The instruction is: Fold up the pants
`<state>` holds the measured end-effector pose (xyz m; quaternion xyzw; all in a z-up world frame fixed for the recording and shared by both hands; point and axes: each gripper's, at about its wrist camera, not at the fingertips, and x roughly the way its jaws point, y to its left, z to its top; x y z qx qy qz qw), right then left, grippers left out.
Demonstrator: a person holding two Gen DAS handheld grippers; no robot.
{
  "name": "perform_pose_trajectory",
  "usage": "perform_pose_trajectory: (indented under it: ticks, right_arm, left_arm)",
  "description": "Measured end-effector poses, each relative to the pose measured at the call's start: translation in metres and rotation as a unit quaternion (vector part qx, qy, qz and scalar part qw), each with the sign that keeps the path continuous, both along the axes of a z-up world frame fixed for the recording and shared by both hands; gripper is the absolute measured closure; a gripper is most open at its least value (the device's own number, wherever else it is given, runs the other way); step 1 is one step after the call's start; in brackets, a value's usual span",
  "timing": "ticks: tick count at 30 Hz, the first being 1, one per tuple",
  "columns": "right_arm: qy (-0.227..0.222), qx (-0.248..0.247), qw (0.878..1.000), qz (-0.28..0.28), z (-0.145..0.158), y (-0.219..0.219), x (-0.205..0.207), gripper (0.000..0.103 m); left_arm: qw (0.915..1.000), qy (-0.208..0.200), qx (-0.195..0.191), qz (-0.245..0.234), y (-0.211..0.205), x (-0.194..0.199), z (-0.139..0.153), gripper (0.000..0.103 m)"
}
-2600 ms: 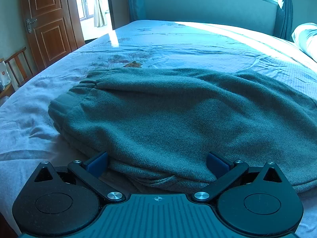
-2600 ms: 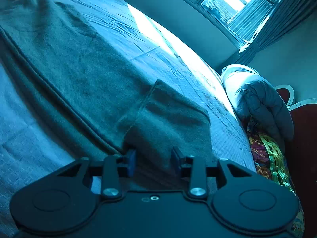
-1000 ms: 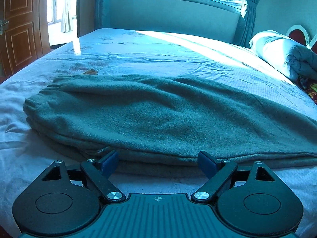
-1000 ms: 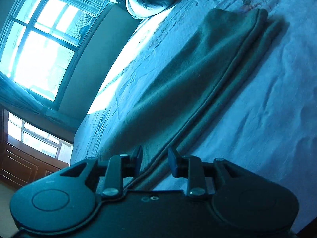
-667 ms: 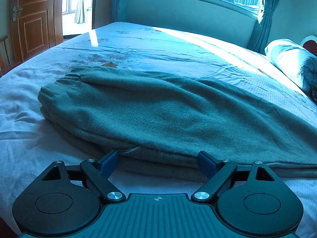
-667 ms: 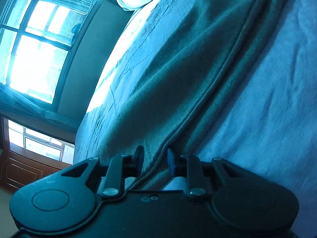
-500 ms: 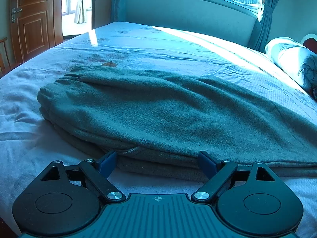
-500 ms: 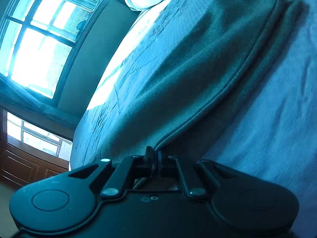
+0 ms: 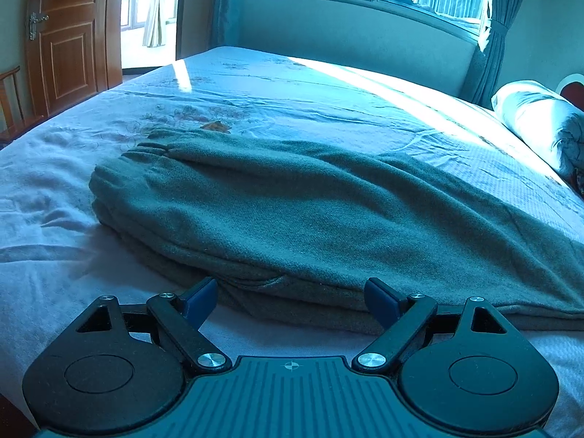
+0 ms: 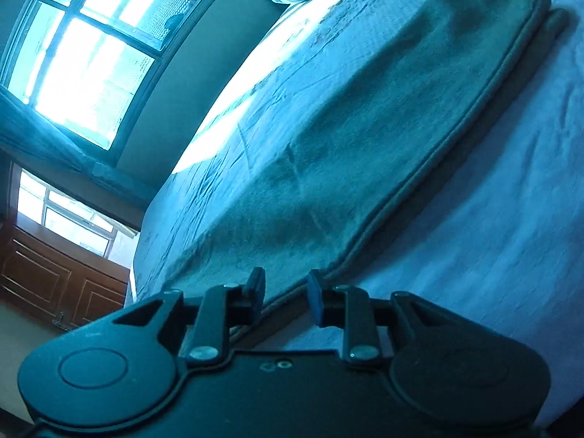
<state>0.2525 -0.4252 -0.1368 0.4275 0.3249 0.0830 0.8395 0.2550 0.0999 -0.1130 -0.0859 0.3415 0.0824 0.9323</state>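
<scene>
Dark green fleece pants lie folded lengthwise on the bed, with the gathered waistband at the left. My left gripper stands wide open at the near long edge, and its pads do not touch the cloth. In the right wrist view, rolled far over, the pants run up to the leg cuffs. My right gripper is low at the near seamed edge. Its jaws are opening, and the hem passes between them without being pressed.
The light bedsheet spreads all around the pants, with bare sheet beside the leg. A rolled quilt or pillow lies at the bed's right end. A wooden door and chair stand at the left.
The right gripper's jaws shut on the pants' edge half a second ago and now stand apart again; its view slid along the edge. The left gripper stays wide open and has shifted slightly.
</scene>
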Motion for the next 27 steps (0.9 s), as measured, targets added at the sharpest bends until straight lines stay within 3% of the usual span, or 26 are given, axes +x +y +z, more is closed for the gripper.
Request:
perform_pose_trajectory:
  ticks: [4,10,12,15,19,21,23,27]
  right_arm:
    - [0.021,0.058,0.997,0.054,-0.011,0.040,0.015,0.084]
    - [0.057,0.098,0.991,0.068,-0.026,0.070,0.034,0.086]
    - [0.051,0.102,0.991,0.067,-0.027,0.072,0.034,0.087]
    - [0.024,0.092,0.993,0.074,-0.018,0.072,0.029,0.103]
    - [-0.012,0.083,0.993,0.083,-0.010,0.072,0.016,0.103]
    - [-0.002,0.080,0.993,0.083,-0.016,0.073,0.017,0.103]
    - [0.043,0.063,0.994,0.075,-0.033,0.072,0.024,0.103]
    - [0.049,0.087,0.993,0.060,-0.033,0.058,0.018,0.103]
  left_arm:
    - [1.0000,0.001,-0.001,-0.002,0.002,-0.005,-0.002,0.016]
    - [0.9999,0.004,-0.006,0.008,0.017,-0.015,-0.004,0.016]
    - [0.9999,0.005,-0.008,0.012,0.021,-0.018,-0.006,0.016]
    - [0.9998,0.004,-0.013,0.014,0.026,-0.020,-0.008,0.016]
    - [0.9998,-0.002,-0.016,0.013,0.028,-0.020,-0.006,0.016]
    - [0.9998,-0.007,-0.015,0.013,0.028,-0.019,-0.005,0.016]
    - [0.9997,-0.009,-0.017,0.012,0.027,-0.018,-0.003,0.016]
    - [0.9998,-0.014,-0.013,0.007,0.022,-0.016,0.001,0.016]
